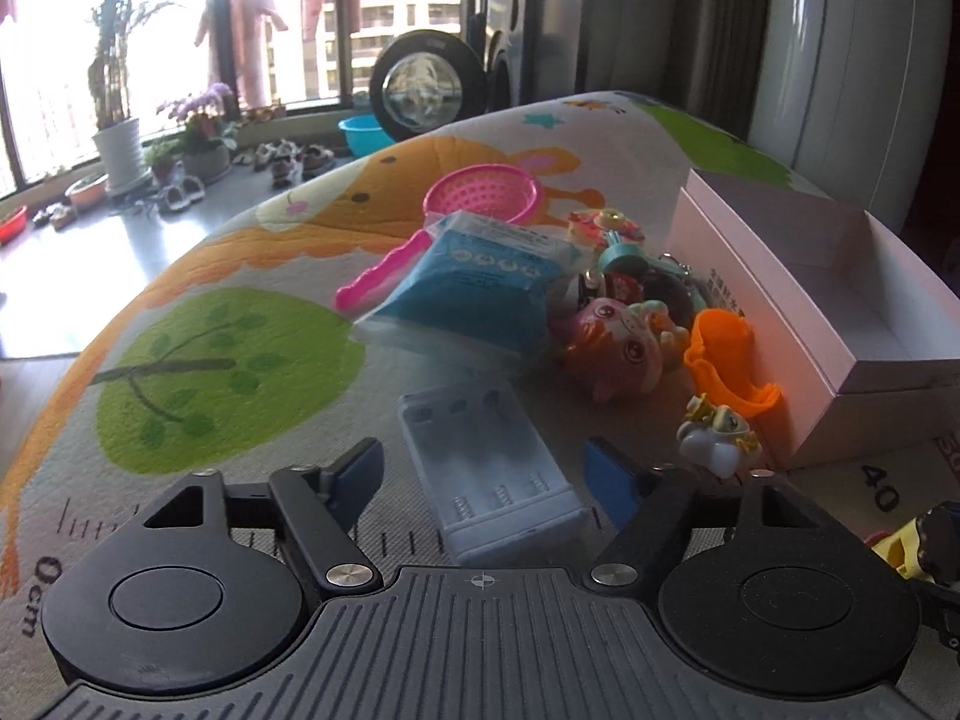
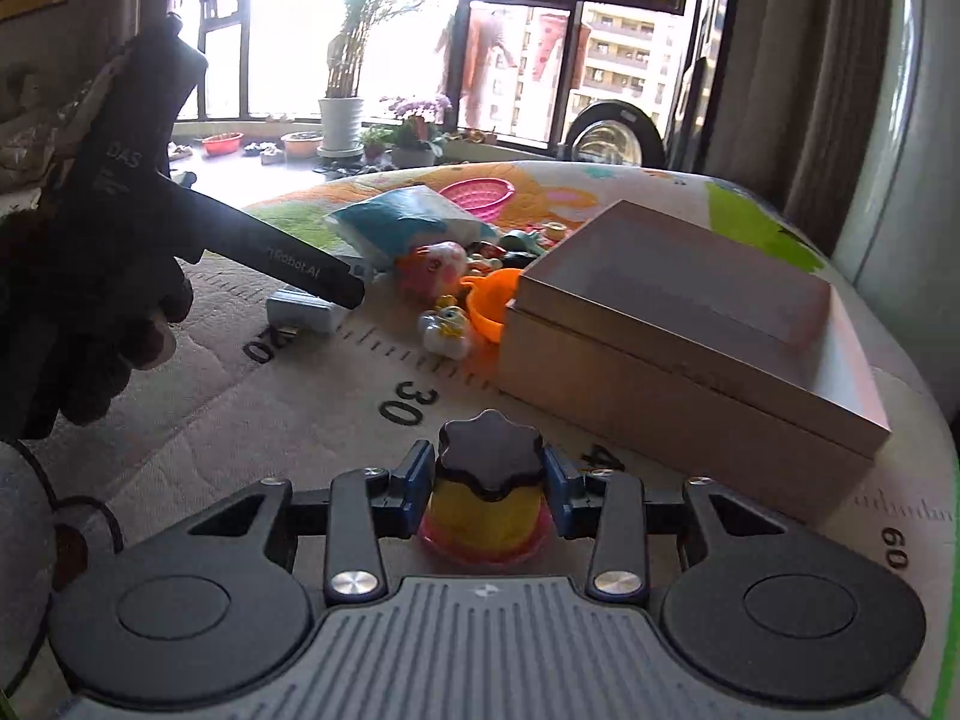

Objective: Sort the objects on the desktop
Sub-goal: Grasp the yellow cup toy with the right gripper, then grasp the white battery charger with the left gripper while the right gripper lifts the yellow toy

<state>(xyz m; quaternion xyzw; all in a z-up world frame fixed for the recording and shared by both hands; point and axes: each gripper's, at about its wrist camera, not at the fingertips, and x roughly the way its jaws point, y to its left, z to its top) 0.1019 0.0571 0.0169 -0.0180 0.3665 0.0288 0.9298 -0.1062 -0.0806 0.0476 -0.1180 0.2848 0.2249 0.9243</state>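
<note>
My left gripper [image 1: 483, 474] is open, its blue pads either side of a clear battery case [image 1: 489, 468] lying on the play mat, not touching it. My right gripper [image 2: 487, 483] is shut on a yellow pudding toy [image 2: 487, 501] with a dark top and pink base, just above the mat near the 40 mark. An open pink box [image 1: 840, 300] stands at the right; it also shows in the right wrist view [image 2: 690, 330]. A blue packet [image 1: 474, 288], pink strainer [image 1: 480, 198], cartoon figure [image 1: 618, 348], orange cup [image 1: 726, 366] and small white figure [image 1: 717, 435] lie in a pile.
The printed play mat [image 1: 228, 360] covers the table. The left gripper's body and the gloved hand [image 2: 108, 228] fill the left of the right wrist view. Plant pots, shoes and a washing machine door stand by the window beyond the table.
</note>
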